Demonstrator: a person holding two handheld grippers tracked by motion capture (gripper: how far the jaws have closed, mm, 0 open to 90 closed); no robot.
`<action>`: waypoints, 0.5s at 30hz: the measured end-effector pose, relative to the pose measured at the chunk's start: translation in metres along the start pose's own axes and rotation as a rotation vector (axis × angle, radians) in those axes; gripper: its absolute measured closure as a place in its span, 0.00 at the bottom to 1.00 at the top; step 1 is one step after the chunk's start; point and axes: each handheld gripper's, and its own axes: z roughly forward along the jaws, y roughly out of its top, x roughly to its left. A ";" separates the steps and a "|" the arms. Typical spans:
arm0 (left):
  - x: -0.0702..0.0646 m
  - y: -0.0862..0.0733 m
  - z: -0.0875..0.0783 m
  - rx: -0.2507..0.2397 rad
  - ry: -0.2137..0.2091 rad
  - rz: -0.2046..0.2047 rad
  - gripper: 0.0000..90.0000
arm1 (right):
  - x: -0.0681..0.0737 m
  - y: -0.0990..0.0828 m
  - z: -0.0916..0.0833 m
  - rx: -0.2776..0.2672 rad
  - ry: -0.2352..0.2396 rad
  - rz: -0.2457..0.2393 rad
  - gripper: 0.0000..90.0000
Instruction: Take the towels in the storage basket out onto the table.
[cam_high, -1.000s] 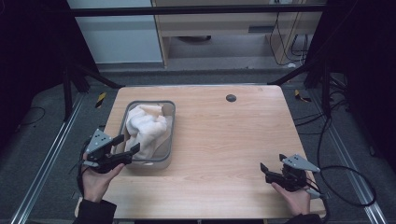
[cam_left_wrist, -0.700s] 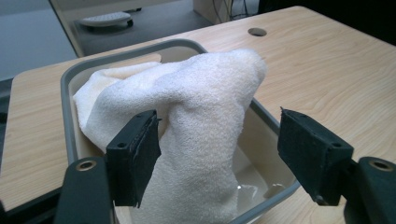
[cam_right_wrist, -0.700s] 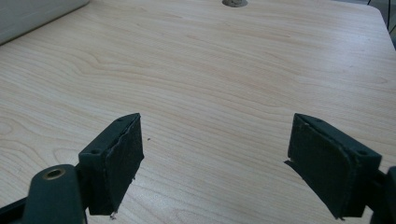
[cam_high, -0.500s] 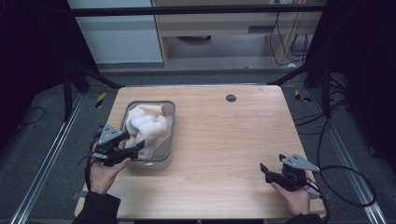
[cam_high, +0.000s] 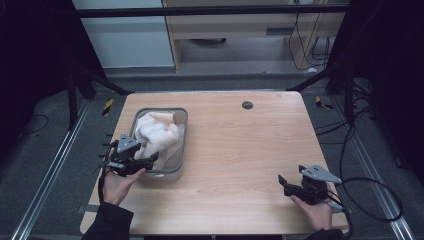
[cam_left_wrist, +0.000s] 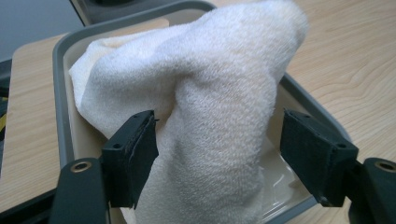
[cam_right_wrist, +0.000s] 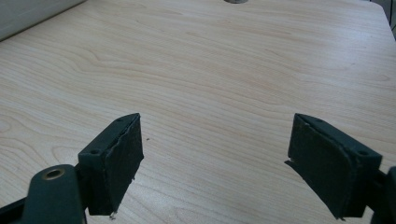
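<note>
Towel, white and bunched, sits heaped in the grey tray at the left of the tabletop. Since 1 second ago, your left gripper has moved from the tray's outer left side in over its near end, and its 2 jaws now stand wide apart on either side of the towel's near hump. Your right gripper has stayed at the near right corner, its jaws spread wide over bare wood.
</note>
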 end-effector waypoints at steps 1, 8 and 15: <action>0.000 0.000 0.000 0.000 0.000 0.000 0.30 | 0.000 0.000 0.000 0.000 0.000 0.000 0.20; 0.000 -0.002 0.012 0.040 0.019 0.015 0.32 | 0.000 0.000 0.000 0.005 0.003 -0.001 0.20; 0.000 0.001 0.019 0.055 0.026 0.014 0.40 | 0.001 0.000 0.000 0.014 0.009 0.005 0.19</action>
